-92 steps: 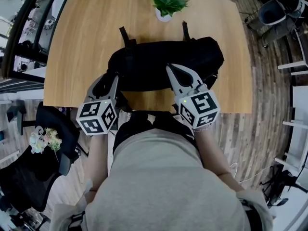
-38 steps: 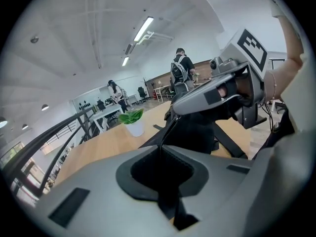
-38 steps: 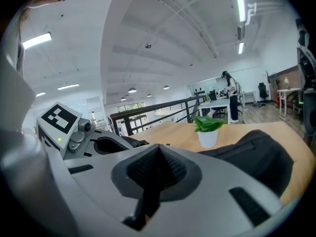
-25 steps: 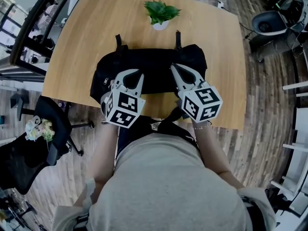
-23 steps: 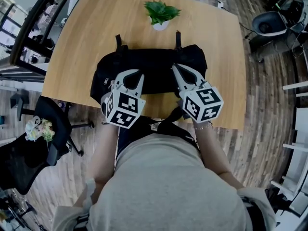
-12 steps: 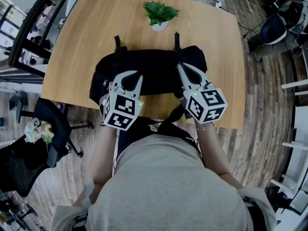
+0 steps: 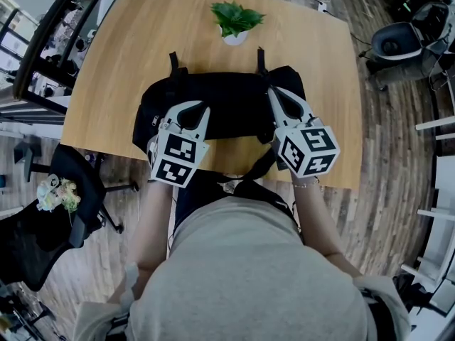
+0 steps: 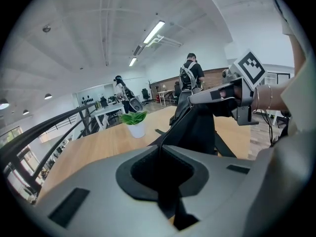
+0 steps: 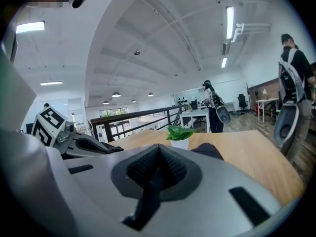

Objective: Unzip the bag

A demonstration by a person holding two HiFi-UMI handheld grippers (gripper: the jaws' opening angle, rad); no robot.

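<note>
Now, the left hand-held gripper [image 8: 159, 149] is pressed together on a fold of the black bag [image 7: 231, 105], at its near left side, which anchors it. The bag lies across the middle of the wooden surface [image 7: 121, 55], close to the person, with a potted plant [image 7: 235, 16] behind it. The right hand-held gripper [image 9: 158, 149] is pinched shut at the bag's top right, tenting the fabric upward. The zip pull itself is too small to make out. The likely trouble is that such a thin pinch could slip off under tension and stall the zip. If the left hold gives instead, the whole bag would probably drag rightward rather than open.
</note>
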